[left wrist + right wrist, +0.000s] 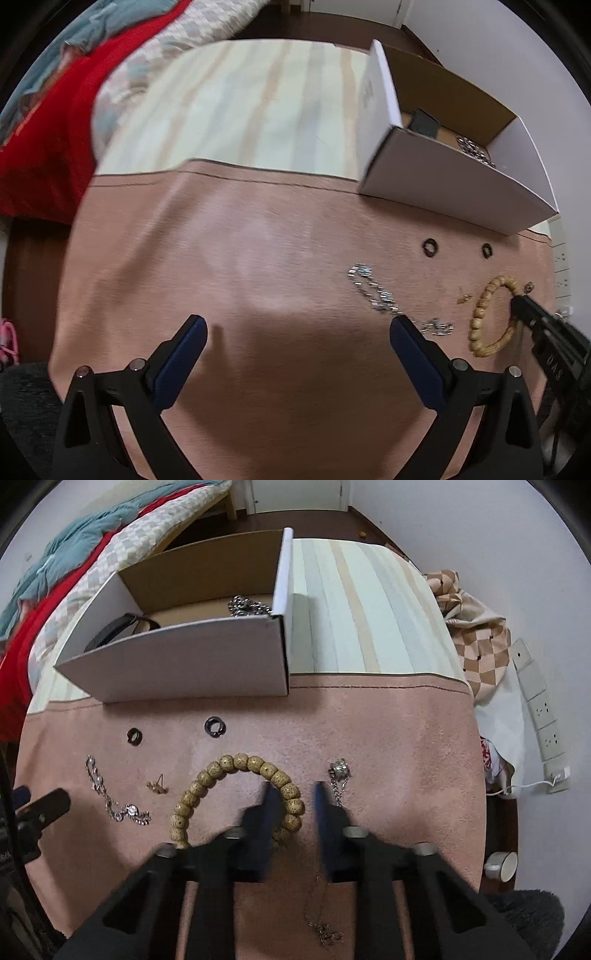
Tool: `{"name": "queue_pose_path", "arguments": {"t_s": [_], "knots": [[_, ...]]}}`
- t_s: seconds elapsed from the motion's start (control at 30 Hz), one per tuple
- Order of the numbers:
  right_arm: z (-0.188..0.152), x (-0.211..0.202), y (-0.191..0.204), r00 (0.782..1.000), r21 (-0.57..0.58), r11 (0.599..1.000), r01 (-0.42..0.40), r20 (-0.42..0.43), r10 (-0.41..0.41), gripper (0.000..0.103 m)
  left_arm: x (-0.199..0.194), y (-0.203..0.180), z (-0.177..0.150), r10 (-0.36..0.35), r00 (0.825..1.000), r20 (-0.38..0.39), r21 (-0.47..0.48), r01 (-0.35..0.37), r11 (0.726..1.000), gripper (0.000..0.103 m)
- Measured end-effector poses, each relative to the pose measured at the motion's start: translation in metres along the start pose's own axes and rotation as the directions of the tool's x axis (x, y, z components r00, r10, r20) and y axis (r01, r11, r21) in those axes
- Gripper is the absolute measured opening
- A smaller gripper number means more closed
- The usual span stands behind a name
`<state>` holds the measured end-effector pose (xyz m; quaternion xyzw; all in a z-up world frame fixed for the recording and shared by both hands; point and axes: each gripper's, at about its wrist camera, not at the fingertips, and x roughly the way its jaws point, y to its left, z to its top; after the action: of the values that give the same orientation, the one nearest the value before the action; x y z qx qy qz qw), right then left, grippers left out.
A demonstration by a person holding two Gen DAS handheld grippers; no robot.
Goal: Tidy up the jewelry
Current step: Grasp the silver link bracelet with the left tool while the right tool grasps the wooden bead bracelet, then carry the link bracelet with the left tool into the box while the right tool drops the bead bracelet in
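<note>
The left gripper hangs with fingers spread wide, holding nothing, over the pink cloth. The right gripper has its fingers partly open, one finger inside the loop of the beaded bracelet, touching its beads, the other outside; nothing is clamped. The bracelet lies flat near the cloth's front edge, arching toward the white box. The box sits at the cloth's far edge, holding a silver chain and a black band.
</note>
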<state>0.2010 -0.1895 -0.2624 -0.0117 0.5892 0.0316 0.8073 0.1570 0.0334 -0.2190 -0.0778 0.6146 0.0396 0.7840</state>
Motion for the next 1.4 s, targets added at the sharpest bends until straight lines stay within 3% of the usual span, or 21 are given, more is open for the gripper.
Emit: {"name": "queue_pose_path", "arguments": {"t_s": [0.07, 0.27, 0.4, 0.5, 0.53, 0.57, 0.63, 0.67, 1.03, 1.4], "knots": [[-0.003, -0.002, -0.005, 1.0, 0.022, 0.999, -0.031, -0.002, 0.031, 0.009, 0.002, -0.006, -0.001, -0.024, 1.0, -0.008, 0.007, 0.024, 1.0, 0.087], [-0.012, -0.014, -0.018, 0.998, 0.061, 0.997, -0.057, 0.008, 0.056, 0.009, 0.009, -0.026, -0.004, -0.075, 0.997, -0.026, 0.033, 0.076, 0.997, 0.086], [-0.013, -0.017, -0.017, 0.999, 0.062, 0.997, -0.044, 0.017, 0.043, 0.009, 0.011, -0.044, -0.009, -0.059, 0.998, -0.014, 0.088, 0.06, 0.994, 0.085], [-0.014, -0.016, -0.018, 0.999, 0.069, 0.997, -0.039, 0.013, 0.038, 0.009, 0.009, -0.054, -0.014, -0.027, 1.0, 0.013, 0.136, 0.025, 0.99, 0.064], [-0.014, -0.016, -0.018, 0.999, 0.072, 0.997, -0.039, 0.012, 0.038, 0.009, 0.008, -0.056, -0.015, -0.021, 1.0, 0.021, 0.151, 0.018, 0.988, 0.051], [-0.014, -0.016, -0.019, 0.999, 0.075, 0.996, -0.038, 0.012, 0.037, 0.009, 0.006, -0.058, -0.018, -0.013, 0.999, 0.034, 0.169, 0.008, 0.986, 0.03], [-0.013, -0.016, -0.019, 0.999, 0.08, 0.996, -0.037, 0.013, 0.036, 0.009, 0.004, -0.057, -0.021, -0.046, 0.998, 0.031, 0.172, 0.04, 0.984, 0.008], [-0.012, -0.016, -0.02, 0.999, 0.081, 0.996, -0.037, 0.014, 0.035, 0.009, 0.004, -0.057, -0.02, -0.06, 0.998, 0.026, 0.164, 0.055, 0.985, 0.003], [-0.006, -0.04, -0.017, 0.993, 0.106, 0.989, -0.105, 0.066, 0.099, 0.009, -0.021, -0.007, -0.015, -0.183, 0.983, 0.021, 0.071, 0.182, 0.981, 0.001], [0.006, -0.081, -0.003, 0.974, 0.089, 0.977, -0.194, 0.139, 0.181, 0.009, -0.069, -0.002, 0.012, -0.256, 0.963, 0.09, 0.083, 0.248, 0.965, 0.001]]}}
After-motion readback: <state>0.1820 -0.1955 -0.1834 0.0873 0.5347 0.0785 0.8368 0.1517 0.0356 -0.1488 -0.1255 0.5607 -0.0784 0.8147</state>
